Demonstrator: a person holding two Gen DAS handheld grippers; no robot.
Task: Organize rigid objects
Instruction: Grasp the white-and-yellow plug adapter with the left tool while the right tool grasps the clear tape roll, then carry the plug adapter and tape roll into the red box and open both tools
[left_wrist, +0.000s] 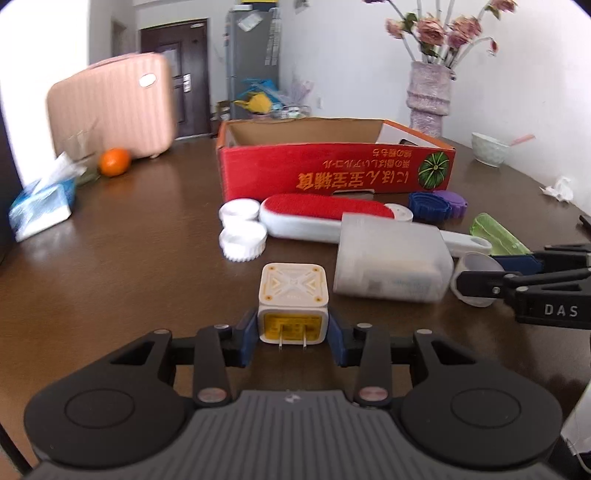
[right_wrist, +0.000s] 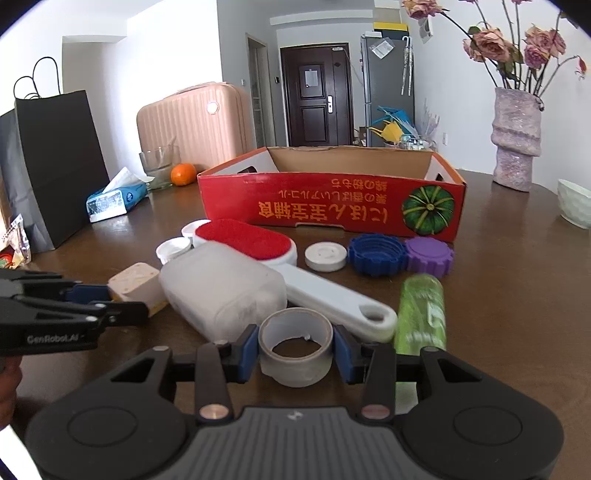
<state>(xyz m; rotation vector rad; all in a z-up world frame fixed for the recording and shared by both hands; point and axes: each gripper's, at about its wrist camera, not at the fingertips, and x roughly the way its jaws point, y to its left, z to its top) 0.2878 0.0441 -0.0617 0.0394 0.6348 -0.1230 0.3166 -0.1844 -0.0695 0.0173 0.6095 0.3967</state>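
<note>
Nearest, left wrist view: the left claw (left_wrist: 293, 334) stands narrowed around a white cube wall charger (left_wrist: 293, 295), its blue pads against both side faces, the two prongs pointing back at the camera. The charger rests on the brown counter (left_wrist: 129, 280).

Right wrist view: the right claw (right_wrist: 295, 352) is closed in on a roll of clear tape (right_wrist: 295, 345), the pads touching its outer wall on either side; the roll stands on the counter with its hole facing up. The lower rim of the roll is hidden behind the claw body.

Just beyond lies a frosted translucent plastic container (right_wrist: 221, 288) on its side; its contents are too hazy to make out. It covers part of a lint brush (right_wrist: 258, 243) with a red pad and a white handle. To the right of the tape lies a green translucent bottle (right_wrist: 423, 310), its near end cut off by the claw arm.

Farther: two white lids (left_wrist: 242, 229) on the left, a white cap (right_wrist: 325, 256), a blue lid (right_wrist: 376, 254) and a purple lid (right_wrist: 429, 254), all near the front wall of an open red cardboard box (right_wrist: 332, 206). Its floor is hidden by that wall.

Far back: a tissue pack (right_wrist: 114, 199), an orange (right_wrist: 183, 173), a pink suitcase (right_wrist: 192, 122), a vase of flowers (right_wrist: 515, 140).
</note>
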